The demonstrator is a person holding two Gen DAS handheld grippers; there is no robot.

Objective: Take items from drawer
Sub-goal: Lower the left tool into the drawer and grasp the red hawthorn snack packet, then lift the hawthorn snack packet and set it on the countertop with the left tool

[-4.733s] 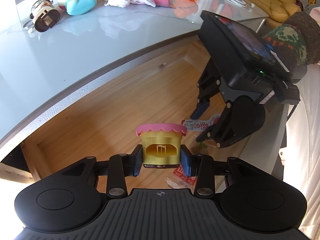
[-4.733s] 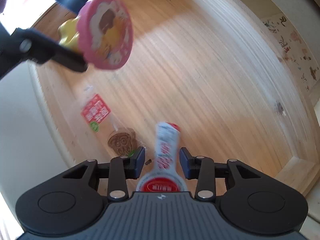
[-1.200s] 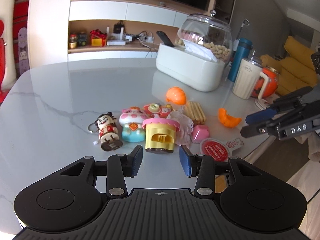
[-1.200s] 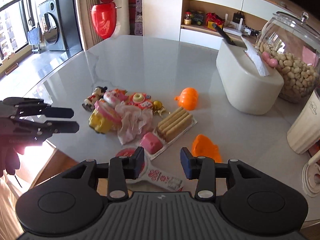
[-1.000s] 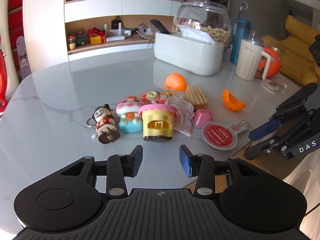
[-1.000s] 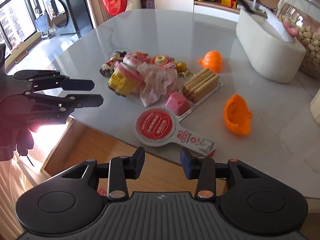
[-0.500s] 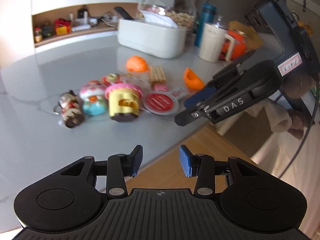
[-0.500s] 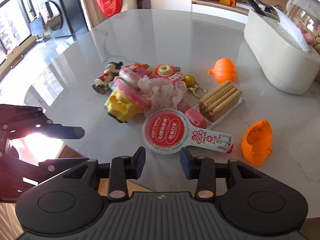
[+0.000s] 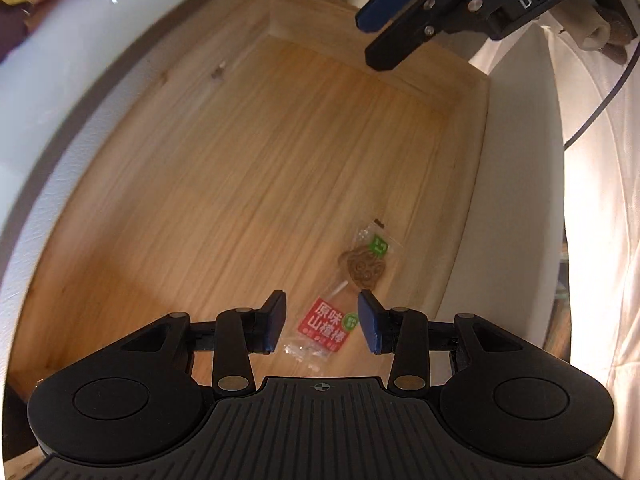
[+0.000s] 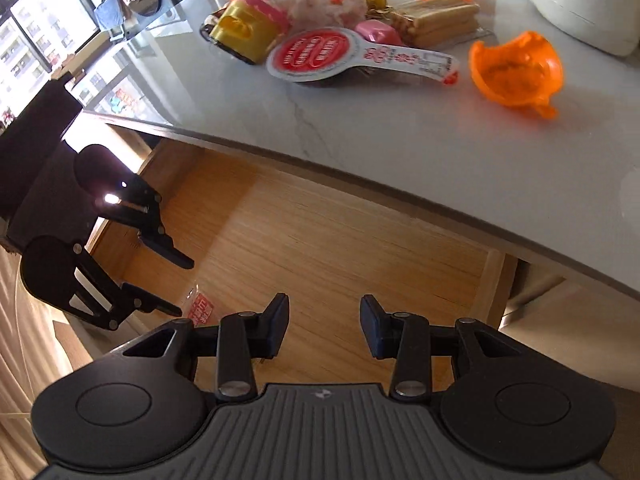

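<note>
Wooden drawer now fills the left wrist view, where half a second ago the table with its toys did. The left gripper has dropped over the drawer, jaws apart and empty, with the red-labelled candy packet lying between its fingertips on the drawer floor. The right gripper, also spread and empty, hangs above the drawer's other end.
</note>
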